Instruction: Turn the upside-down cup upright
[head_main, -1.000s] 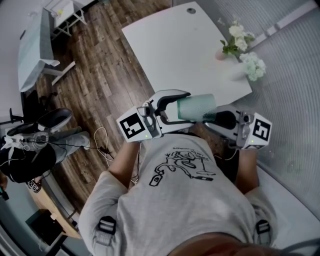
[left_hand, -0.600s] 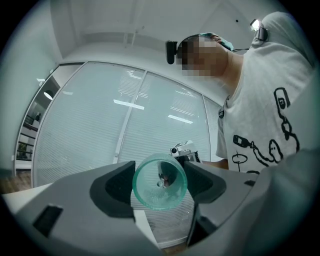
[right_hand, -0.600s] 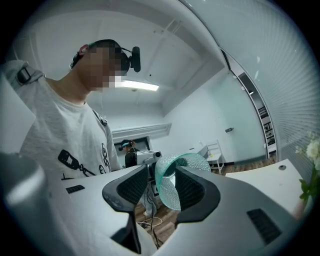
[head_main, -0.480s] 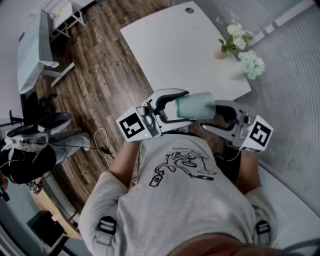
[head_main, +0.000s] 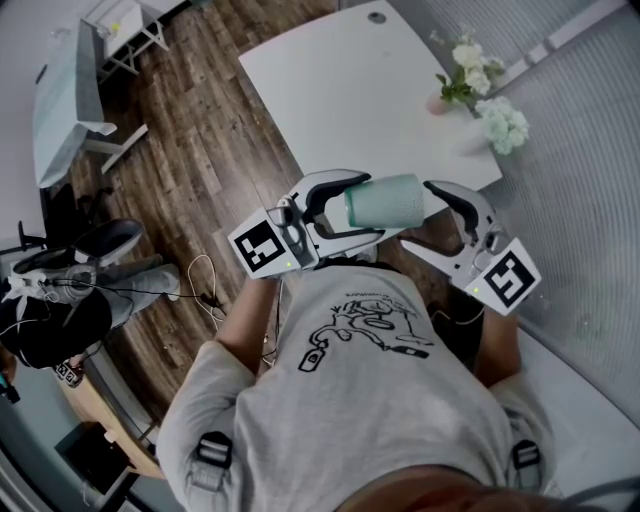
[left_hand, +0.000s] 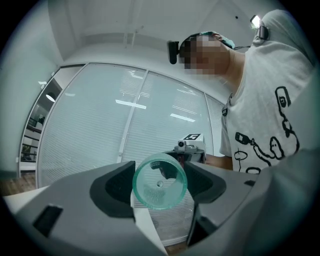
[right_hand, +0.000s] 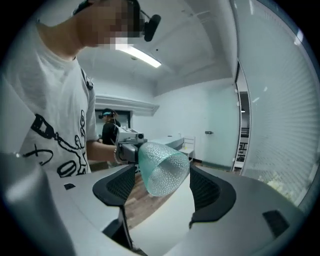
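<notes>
A translucent green cup (head_main: 385, 203) lies on its side in the air in front of my chest, above the table's near edge. My left gripper (head_main: 345, 207) is shut on its rim end. In the left gripper view the cup's mouth (left_hand: 150, 192) faces the camera, pressed between the two pads. My right gripper (head_main: 420, 215) is at the cup's base end, and its jaws are opening. The dimpled cup (right_hand: 162, 167) pokes in between the right gripper (right_hand: 162, 186) pads with a gap on each side.
A white table (head_main: 340, 90) lies ahead, with white flowers (head_main: 480, 95) in a small pink vase at its right edge. A glass wall with blinds runs along the right. Wooden floor, a second desk (head_main: 70, 100) and another person (head_main: 50, 310) are to the left.
The right gripper's jaws have spread off the cup's base end, and that gripper has rolled and dropped slightly. The left gripper has kept still, holding the cup.
</notes>
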